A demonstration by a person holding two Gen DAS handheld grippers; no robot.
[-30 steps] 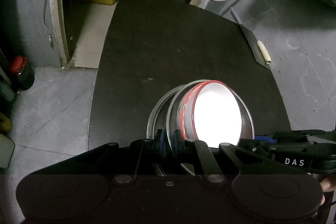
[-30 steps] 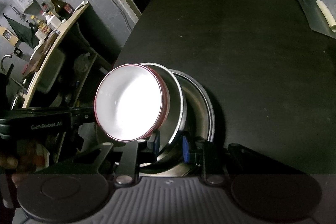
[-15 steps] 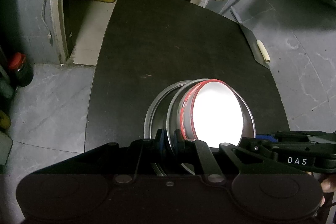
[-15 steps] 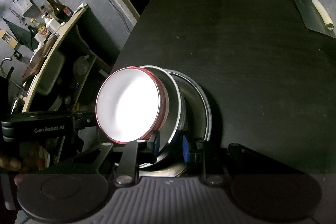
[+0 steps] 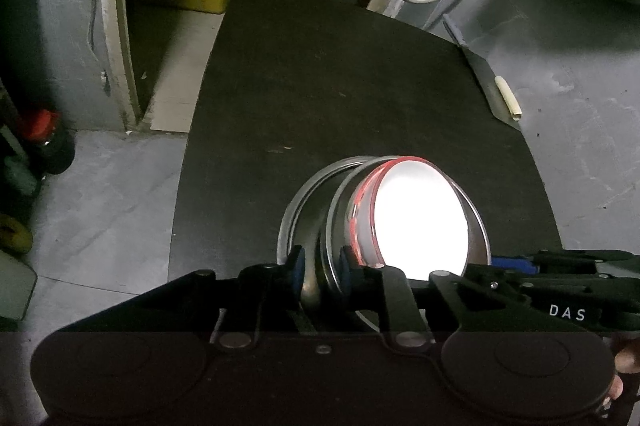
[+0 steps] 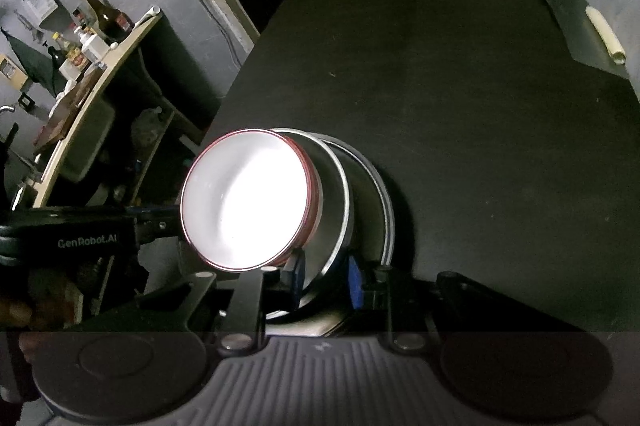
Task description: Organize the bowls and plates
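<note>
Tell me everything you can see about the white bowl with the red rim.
The white bowl is round and shallow, with a thin red rim and a red band on its outer wall. It looks glossy, like enamel or ceramic; its inside is overexposed, so contents cannot be judged. It sits nested on top of a steel bowl, slightly tilted, on the dark table. No gripper pad visibly touches it.

A dark bench (image 5: pixel 340 98) carries a nested stack of steel bowls (image 5: pixel 308 210) topped by a red-rimmed white bowl (image 5: pixel 420 222).
</note>
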